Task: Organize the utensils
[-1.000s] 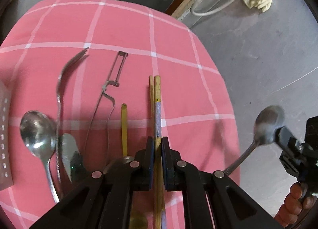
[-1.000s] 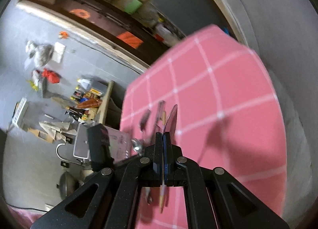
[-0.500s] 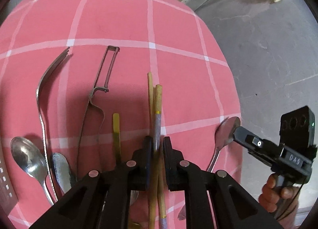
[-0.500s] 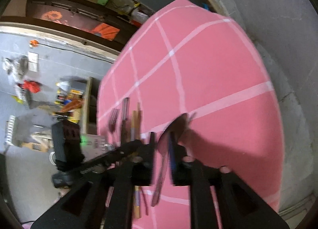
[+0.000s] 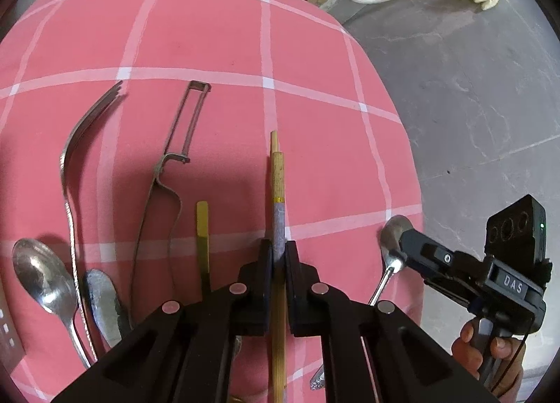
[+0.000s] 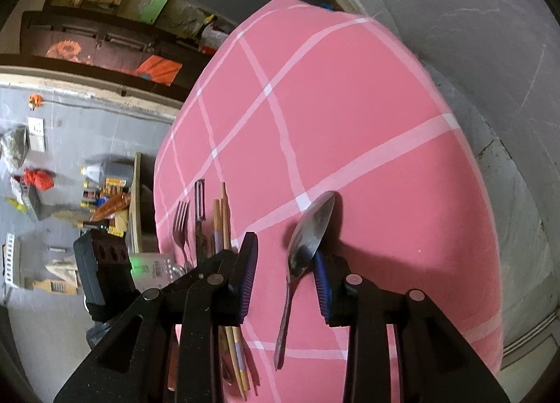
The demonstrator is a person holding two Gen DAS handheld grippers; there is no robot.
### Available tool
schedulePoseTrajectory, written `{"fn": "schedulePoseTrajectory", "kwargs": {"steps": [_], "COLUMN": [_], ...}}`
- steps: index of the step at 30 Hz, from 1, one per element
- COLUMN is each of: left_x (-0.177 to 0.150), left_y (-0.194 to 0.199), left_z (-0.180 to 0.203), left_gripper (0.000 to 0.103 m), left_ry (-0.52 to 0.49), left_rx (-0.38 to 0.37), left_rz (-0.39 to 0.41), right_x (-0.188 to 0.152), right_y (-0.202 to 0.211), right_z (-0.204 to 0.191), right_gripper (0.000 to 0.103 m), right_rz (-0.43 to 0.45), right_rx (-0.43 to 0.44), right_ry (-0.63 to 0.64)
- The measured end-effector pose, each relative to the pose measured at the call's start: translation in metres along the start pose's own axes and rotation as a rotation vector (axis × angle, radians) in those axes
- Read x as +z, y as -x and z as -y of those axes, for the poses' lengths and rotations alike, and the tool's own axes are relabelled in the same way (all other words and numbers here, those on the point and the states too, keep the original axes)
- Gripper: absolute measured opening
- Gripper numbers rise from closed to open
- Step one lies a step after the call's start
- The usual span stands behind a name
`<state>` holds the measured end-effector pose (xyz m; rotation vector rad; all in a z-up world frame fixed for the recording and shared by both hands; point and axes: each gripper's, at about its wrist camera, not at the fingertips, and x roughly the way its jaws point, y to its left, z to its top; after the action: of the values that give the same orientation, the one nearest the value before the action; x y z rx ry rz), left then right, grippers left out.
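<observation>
My left gripper [image 5: 278, 256] is shut on a wooden chopstick [image 5: 278, 179] with a grey band, held low over the pink checked cloth [image 5: 210, 35]; a second chopstick tip shows just behind it. My right gripper [image 6: 284, 245] is open at the table's right edge. A metal spoon [image 6: 311, 224] lies on the cloth between its fingers, its bowl leaning against the right pad [image 6: 322, 284]. In the left wrist view that spoon [image 5: 393, 238] rests by the right gripper [image 5: 406, 249].
A fork [image 5: 75, 144], a peeler [image 5: 175, 158], a yellow-handled utensil [image 5: 202, 224], another spoon [image 5: 38, 270] and a small blade [image 5: 99, 301] lie in a row at the left. A white perforated container [image 5: 7, 333] is at the left edge. Grey floor lies beyond the table edge [image 5: 413, 175].
The right gripper came down from the air to the cloth with the spoon and its jaws opened, leaving the spoon lying on the cloth. The left gripper stayed shut on the chopstick.
</observation>
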<state>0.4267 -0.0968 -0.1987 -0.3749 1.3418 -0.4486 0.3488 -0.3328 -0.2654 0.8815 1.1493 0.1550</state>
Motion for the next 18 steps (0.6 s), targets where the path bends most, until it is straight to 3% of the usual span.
{"fn": "schedulePoseTrajectory", "kwargs": {"steps": [3,9,11,13,18], "left_x": [0.005,0.008,0.005,-0.004,-0.034], "left_y": [-0.004,-0.008,-0.007,-0.005,0.025], "left_z": [0.003,0.015,0.017,0.009,0.004], "left_gripper": [0.009,0.007,0.007,0.007,0.006], "left_ry": [-0.031,-0.095,-0.098,-0.077,-0.085], "left_rx": [-0.009,0.04,0.025,-0.04,-0.148], "left_rz": [-0.031,-0.06,-0.032,0.008,0.175], "right_x": [0.003,0.001,0.0,-0.004,-0.022], "right_y": [-0.001,-0.002,0.001,0.006,0.033], "right_z": [0.006,0.001,-0.002,-0.013,-0.042], "right_gripper": [0.011,0.007,0.005,0.004,0.003], "right_rz": [0.027,0.06,0.065,0.086,0.172], "right_rx": [-0.034,-0.023,-0.01,0.001,0.033], "right_ry": [-0.021,-0.021,0.001,0.047,0.201]}}
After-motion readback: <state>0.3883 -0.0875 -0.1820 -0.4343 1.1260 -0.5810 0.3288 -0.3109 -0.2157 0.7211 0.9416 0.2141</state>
